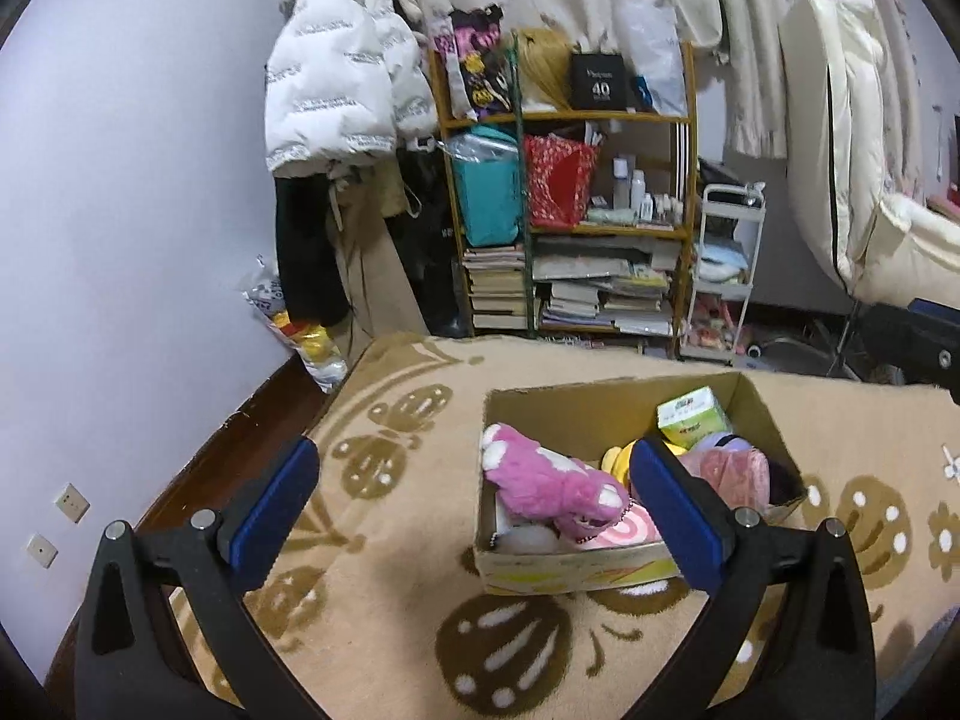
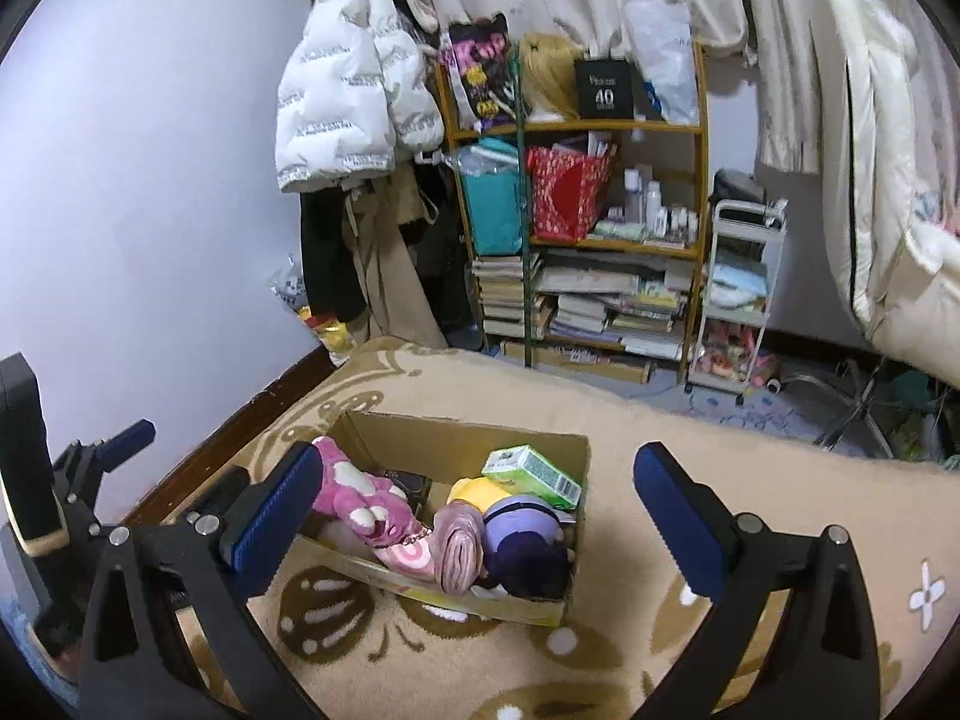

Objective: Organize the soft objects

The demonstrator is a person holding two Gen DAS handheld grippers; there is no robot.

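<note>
Left wrist view, nearest first: left gripper with jaws wide and empty, poised over a tan patterned blanket. Just beyond, cardboard box, its near wall between the jaws. Inside the box, pink plush toy along the left wall, long axis running front to back, fluffy with white paw patches. Right gripper equally wide and empty, box slightly left of centre; left gripper judged nearer the plush. Behind the box, cluttered bookshelf.
</note>
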